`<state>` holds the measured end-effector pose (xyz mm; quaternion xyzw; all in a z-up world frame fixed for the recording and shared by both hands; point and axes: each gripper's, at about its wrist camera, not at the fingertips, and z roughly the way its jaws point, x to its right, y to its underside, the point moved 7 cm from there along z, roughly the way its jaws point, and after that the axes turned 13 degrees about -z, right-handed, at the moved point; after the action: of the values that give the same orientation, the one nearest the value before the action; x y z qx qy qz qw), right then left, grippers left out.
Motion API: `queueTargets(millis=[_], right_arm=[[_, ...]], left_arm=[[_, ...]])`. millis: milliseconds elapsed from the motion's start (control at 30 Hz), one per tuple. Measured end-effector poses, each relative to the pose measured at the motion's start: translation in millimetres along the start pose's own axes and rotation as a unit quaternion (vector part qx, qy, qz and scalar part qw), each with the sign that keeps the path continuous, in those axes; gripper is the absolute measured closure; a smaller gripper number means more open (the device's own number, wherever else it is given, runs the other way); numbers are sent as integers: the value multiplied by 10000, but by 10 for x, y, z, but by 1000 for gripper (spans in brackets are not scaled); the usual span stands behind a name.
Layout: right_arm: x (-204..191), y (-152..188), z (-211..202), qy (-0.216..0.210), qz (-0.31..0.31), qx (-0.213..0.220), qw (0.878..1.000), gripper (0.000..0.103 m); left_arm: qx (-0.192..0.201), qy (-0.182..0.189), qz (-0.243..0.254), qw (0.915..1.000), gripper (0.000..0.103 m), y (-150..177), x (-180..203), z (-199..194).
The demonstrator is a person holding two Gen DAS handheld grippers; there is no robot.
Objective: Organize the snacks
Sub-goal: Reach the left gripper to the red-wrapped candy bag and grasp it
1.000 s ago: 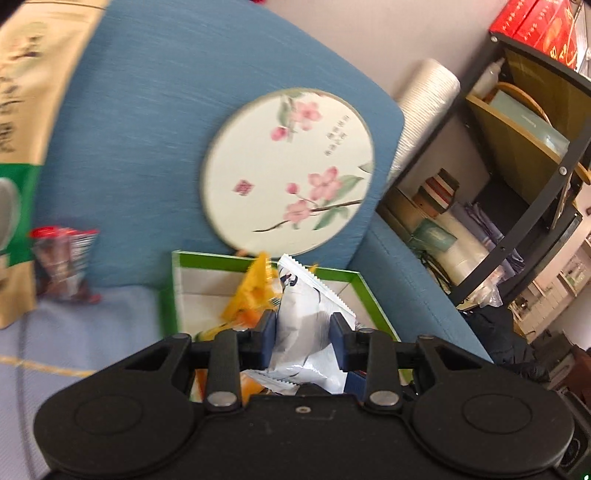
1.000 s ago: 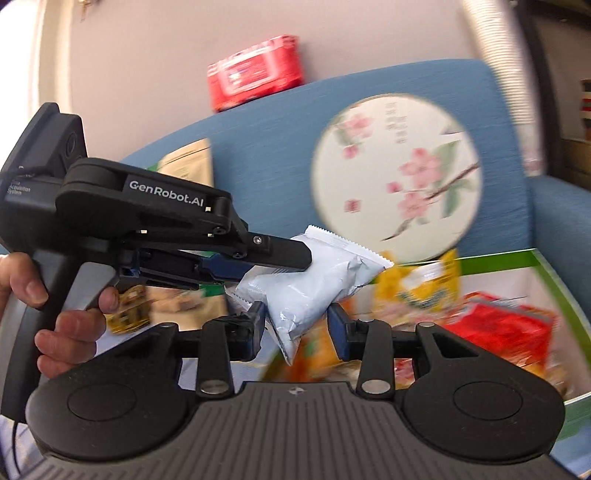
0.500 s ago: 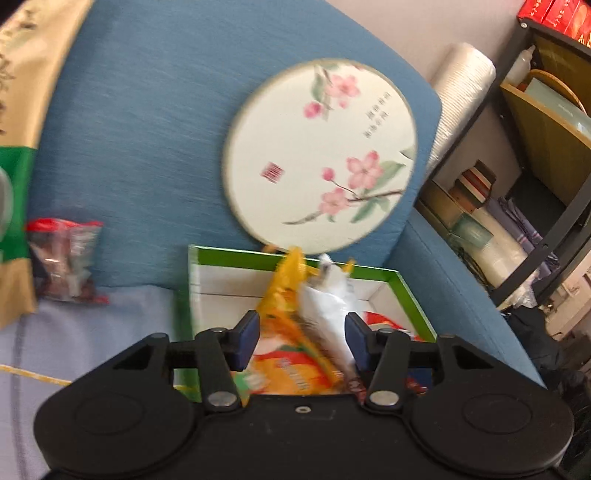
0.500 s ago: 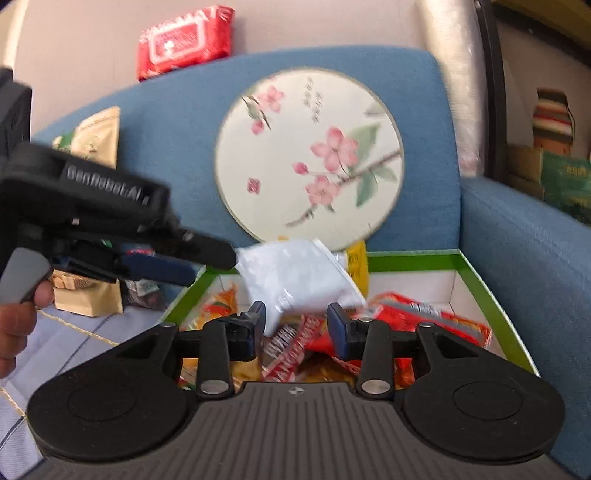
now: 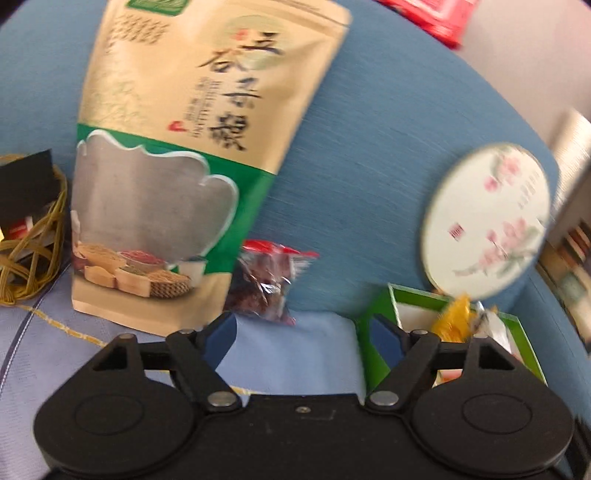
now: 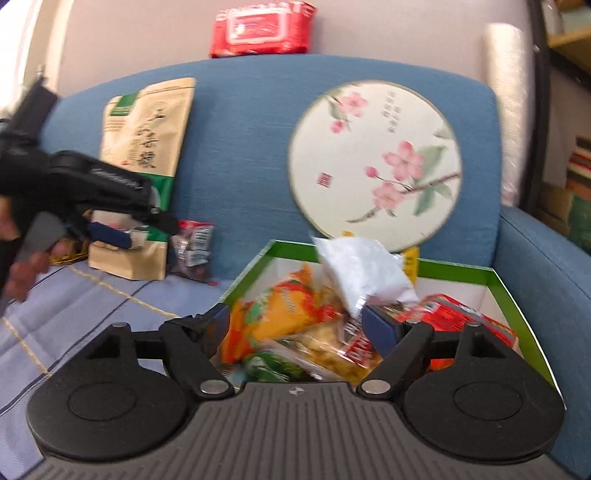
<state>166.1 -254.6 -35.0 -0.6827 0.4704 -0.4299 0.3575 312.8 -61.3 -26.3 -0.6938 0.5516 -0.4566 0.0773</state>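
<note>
A green-rimmed white box (image 6: 509, 295) on the blue sofa holds several snack packs, with a white packet (image 6: 364, 273) lying on top; the box also shows in the left wrist view (image 5: 380, 310). My right gripper (image 6: 299, 326) is open and empty just in front of the box. My left gripper (image 5: 303, 338) is open and empty over the seat, left of the box; it also shows in the right wrist view (image 6: 122, 229). A small clear pack with a red top (image 5: 267, 280) leans on the sofa back ahead of it, beside a big beige-and-green pouch (image 5: 177, 166).
A round flowered fan (image 6: 375, 166) leans on the sofa back behind the box. A red wipes pack (image 6: 262, 29) lies on top of the sofa back. Yellow cord (image 5: 29, 251) lies at far left. A shelf stands to the right, past the sofa arm (image 6: 546, 258).
My left gripper let go of the white packet into the box, opened wide and swung left toward the pouch. My right gripper opened wider and drew back a little.
</note>
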Motion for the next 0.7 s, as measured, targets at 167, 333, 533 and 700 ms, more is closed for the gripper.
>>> queueTargets(millis=[167,333,533,700], right_arm=[[-66,-15,-21,-57,-129,43,9999,0],[-80,-26,-11,-201,-61,65,9998,0],[-68,-23,47,-383,105,-5,9992,0],[-85,-22,39,-433,77,-27,9990,0]], left_arm=[[238,-130,-705,9971,0,-135,2,225],[532,-493,-1329,9885,0,-197,4,524],[286,-686,-1367,9878,11,-179,-103,892],[-386,-393,-393,9977,89,26,-146,872]])
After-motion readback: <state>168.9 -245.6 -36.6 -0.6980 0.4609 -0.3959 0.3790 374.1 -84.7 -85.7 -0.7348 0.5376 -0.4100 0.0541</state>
